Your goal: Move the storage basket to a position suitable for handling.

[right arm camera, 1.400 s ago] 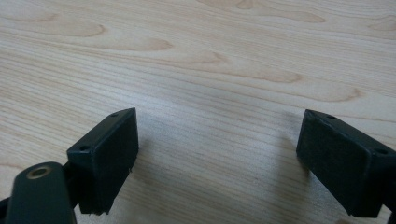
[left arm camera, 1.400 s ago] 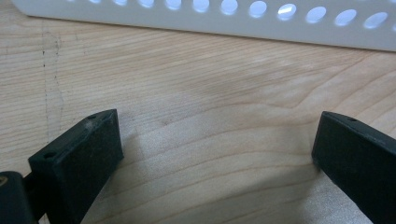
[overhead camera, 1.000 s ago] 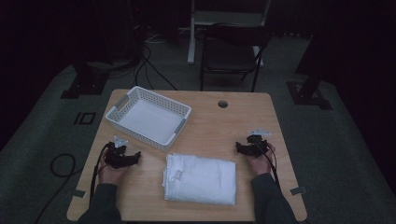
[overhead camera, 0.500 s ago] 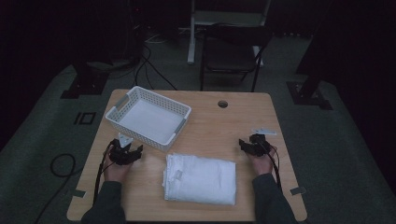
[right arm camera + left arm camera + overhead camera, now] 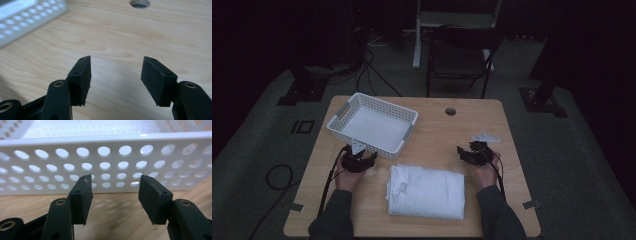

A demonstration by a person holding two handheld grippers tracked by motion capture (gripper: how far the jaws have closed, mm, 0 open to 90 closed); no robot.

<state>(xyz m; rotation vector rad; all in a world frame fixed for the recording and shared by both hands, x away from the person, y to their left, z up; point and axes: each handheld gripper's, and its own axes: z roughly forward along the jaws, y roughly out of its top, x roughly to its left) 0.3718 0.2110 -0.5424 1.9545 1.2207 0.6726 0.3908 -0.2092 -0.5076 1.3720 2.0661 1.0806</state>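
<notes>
No text, label, brand or number can be read anywhere.

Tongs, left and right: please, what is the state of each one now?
Left tongs: open, holding nothing, facing the basket; jaws have just been closing.
Right tongs: open, holding nothing, over the table; jaws have just been opening.

1. We see the basket (image 5: pixel 373 128) on the table's (image 5: pixel 512 130) far left part
2. The folded cloth (image 5: pixel 427 191) lies near the front edge, in front of the basket
3. The left gripper (image 5: pixel 358 162) sits just before the basket wall; the right gripper (image 5: pixel 472 153) is right of the cloth
</notes>
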